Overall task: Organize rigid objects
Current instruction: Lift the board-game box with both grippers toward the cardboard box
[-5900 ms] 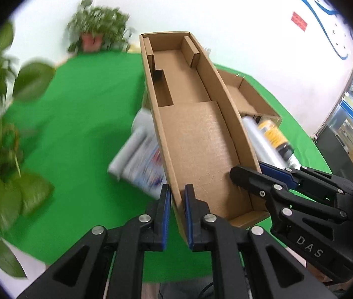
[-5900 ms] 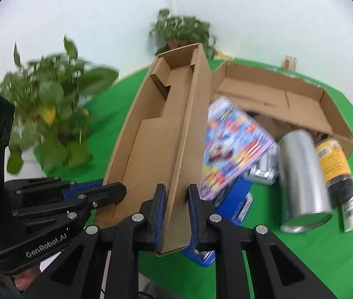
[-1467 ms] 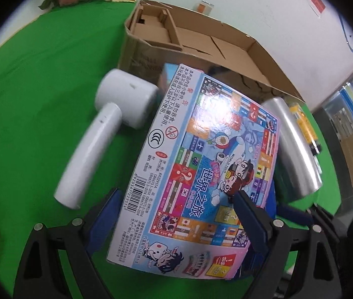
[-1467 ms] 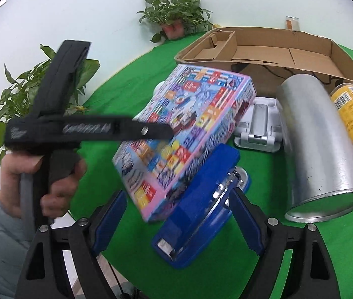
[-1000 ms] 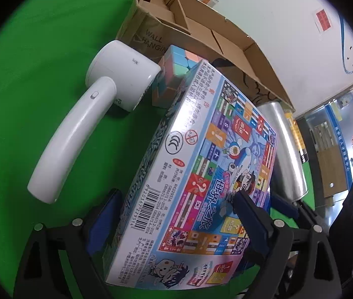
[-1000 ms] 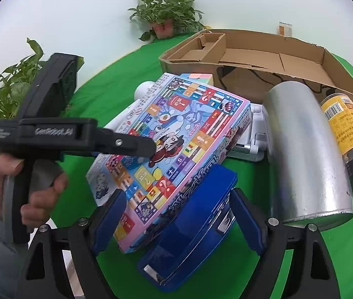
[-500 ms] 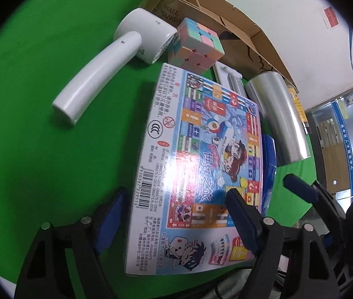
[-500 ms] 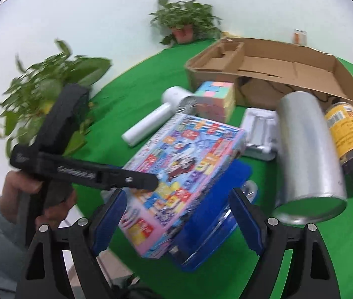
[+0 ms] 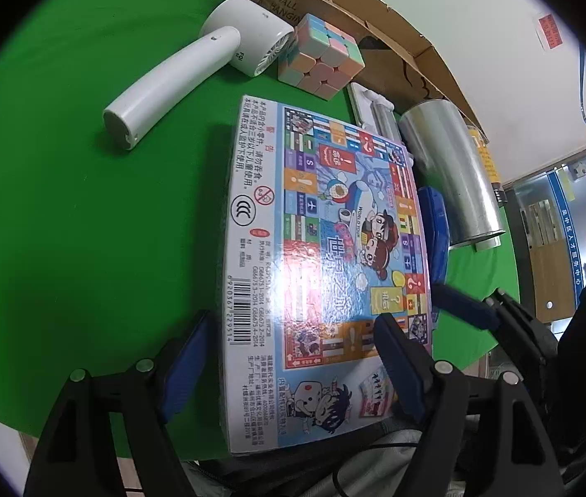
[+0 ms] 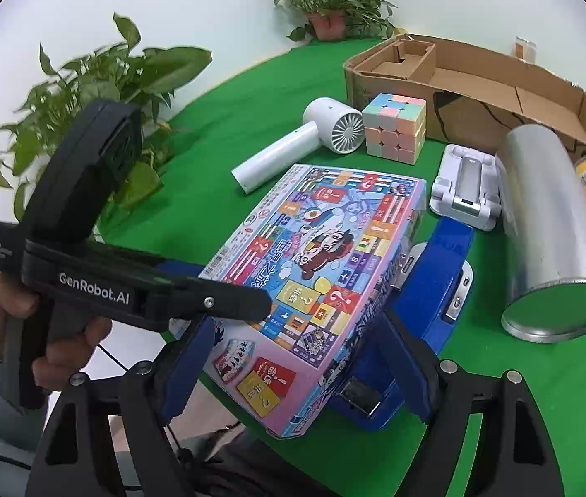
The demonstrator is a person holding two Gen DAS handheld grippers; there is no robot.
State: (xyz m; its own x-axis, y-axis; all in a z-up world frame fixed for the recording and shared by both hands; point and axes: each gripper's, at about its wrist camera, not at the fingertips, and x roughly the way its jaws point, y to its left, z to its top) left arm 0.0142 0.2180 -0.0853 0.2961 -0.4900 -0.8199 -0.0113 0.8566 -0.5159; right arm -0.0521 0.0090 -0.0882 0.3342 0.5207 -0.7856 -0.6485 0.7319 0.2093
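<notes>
Bare green cloth (image 9: pixel 86 215) lies left of the game box (image 9: pixel 326 248); blue stapler (image 10: pixel 438 290) and steel cylinder (image 10: pixel 549 240) crowd its right.

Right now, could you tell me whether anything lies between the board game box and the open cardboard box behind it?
Yes. The pastel puzzle cube, the white handheld fan and the white phone stand lie on the green cloth between the board game box and the cardboard box.

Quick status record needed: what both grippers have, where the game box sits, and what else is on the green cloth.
left gripper: jaws wide, on the long sides of the game box
right gripper: jaws wide, straddling the same box
game box: tilted, one edge propped on the blue stapler
beside it: white handheld fan, pastel cube, white stand, silver cylinder
behind: open cardboard box
</notes>
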